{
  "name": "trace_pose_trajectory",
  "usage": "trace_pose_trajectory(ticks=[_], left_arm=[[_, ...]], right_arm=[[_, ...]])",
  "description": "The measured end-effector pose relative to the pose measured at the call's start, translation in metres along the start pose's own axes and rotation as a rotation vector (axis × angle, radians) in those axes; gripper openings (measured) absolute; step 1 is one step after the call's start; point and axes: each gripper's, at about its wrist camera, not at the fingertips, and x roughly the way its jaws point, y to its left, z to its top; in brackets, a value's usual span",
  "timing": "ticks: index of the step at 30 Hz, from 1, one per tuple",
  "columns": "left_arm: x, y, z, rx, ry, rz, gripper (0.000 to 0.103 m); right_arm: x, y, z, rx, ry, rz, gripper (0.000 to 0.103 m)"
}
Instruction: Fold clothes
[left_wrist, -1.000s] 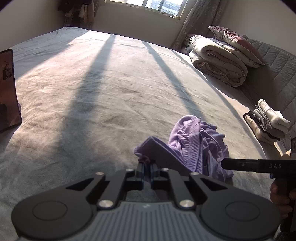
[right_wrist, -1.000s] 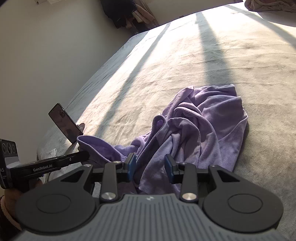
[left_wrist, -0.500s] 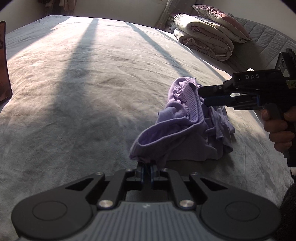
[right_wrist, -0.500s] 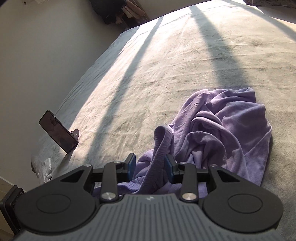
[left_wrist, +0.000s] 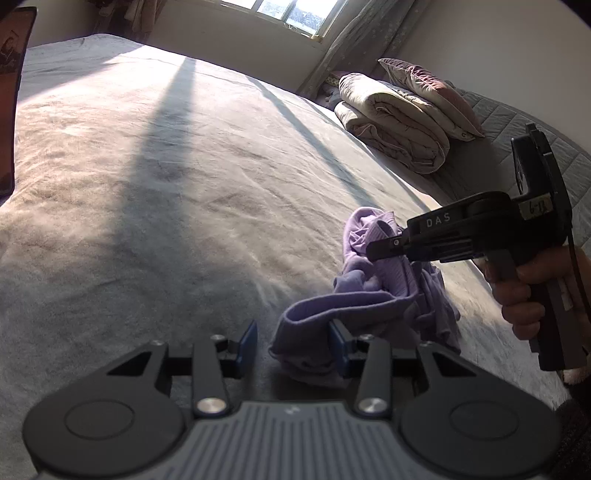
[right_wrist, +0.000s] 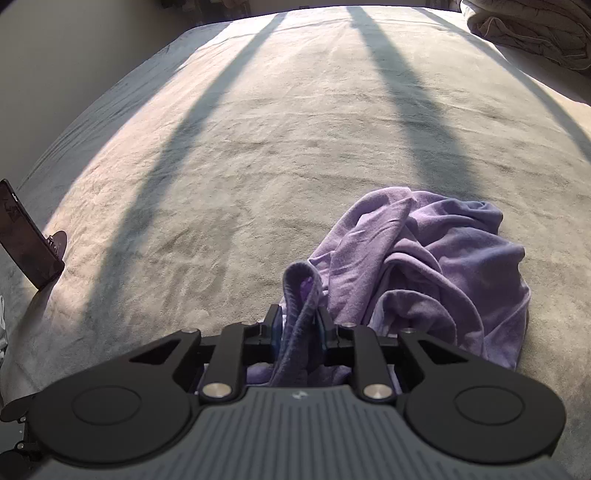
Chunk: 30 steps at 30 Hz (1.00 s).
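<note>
A wide bed (left_wrist: 155, 177) covered in a pale grey plush spread is shown in both views, crossed by long bands of shadow. Only in the left wrist view are seen a window (left_wrist: 291, 14) with a curtain, a folded quilt (left_wrist: 395, 122) topped by a pillow (left_wrist: 432, 81) at the far right of the bed, and a grey quilted headboard (left_wrist: 517, 122) behind them. The quilt is caught in the right wrist view merely as a corner at the upper right. A dark phone on a stand (right_wrist: 26, 243) is seen leaning near the left edge of the bed in the right wrist view; in the left wrist view only a sliver of it appears at the left border.

The purple garment (right_wrist: 436, 266) lies crumpled on the near right part of the bed. Its spread-out bulk is shown best in the right wrist view, while its raised ribbed edge is shown in the left wrist view.

The right hand-held gripper (right_wrist: 297, 328) is shown with its jaws drawn narrow, pinching a ribbed fold of the garment. From the left wrist view its side and the person's hand (left_wrist: 524, 295) on the grip are seen. The left hand-held gripper (left_wrist: 293, 345) is held wide, with a hem loop of the garment lying between its fingers against the right pad, unclamped.
</note>
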Motion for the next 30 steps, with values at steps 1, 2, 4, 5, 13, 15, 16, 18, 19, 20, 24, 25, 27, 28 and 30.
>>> trace_pose_trajectory(ticks=[1,2,4,5,13,15,16,18,19,20,24,25,27,28,30], left_arm=[[0.002,0.001,0.001,-0.010,0.002,-0.005,0.023],[0.003,0.002,0.003,-0.024,0.002,-0.012,0.016],[0.000,0.005,0.007,-0.054,-0.015,-0.022,0.008],[-0.002,0.006,0.009,-0.070,-0.025,-0.023,0.008],[-0.018,0.019,0.032,-0.191,-0.179,0.051,0.007],[-0.020,0.022,0.038,-0.198,-0.207,0.089,0.007],[-0.021,0.023,0.041,-0.201,-0.221,0.108,0.007],[-0.025,0.033,0.045,-0.226,-0.244,0.132,0.007],[-0.027,0.038,0.048,-0.239,-0.255,0.144,0.007],[-0.029,0.044,0.050,-0.253,-0.266,0.156,0.007],[-0.038,0.064,0.059,-0.306,-0.311,0.203,0.007],[-0.038,0.069,0.060,-0.320,-0.314,0.211,0.007],[-0.040,0.078,0.061,-0.349,-0.317,0.228,0.007],[-0.040,0.081,0.062,-0.356,-0.317,0.242,0.007],[-0.040,0.084,0.062,-0.358,-0.320,0.278,0.007]], right_arm=[[0.001,0.003,0.001,-0.005,-0.004,-0.012,0.011],[0.001,0.005,0.003,-0.009,-0.011,-0.025,0.008],[0.001,0.011,0.009,-0.014,-0.036,-0.052,0.008],[0.001,0.013,0.013,-0.017,-0.050,-0.063,0.008],[0.008,0.051,0.060,-0.073,-0.200,-0.087,0.007],[0.014,0.066,0.072,-0.103,-0.227,-0.084,0.007],[0.017,0.074,0.077,-0.118,-0.237,-0.084,0.007],[0.025,0.093,0.089,-0.152,-0.255,-0.083,0.007],[0.029,0.100,0.093,-0.167,-0.260,-0.080,0.007],[0.033,0.108,0.097,-0.181,-0.264,-0.078,0.007],[0.049,0.135,0.110,-0.222,-0.272,-0.055,0.007],[0.054,0.142,0.113,-0.232,-0.272,-0.048,0.007],[0.065,0.155,0.118,-0.246,-0.269,-0.038,0.007],[0.070,0.161,0.119,-0.254,-0.268,-0.033,0.007],[0.081,0.172,0.121,-0.268,-0.263,-0.023,0.007]])
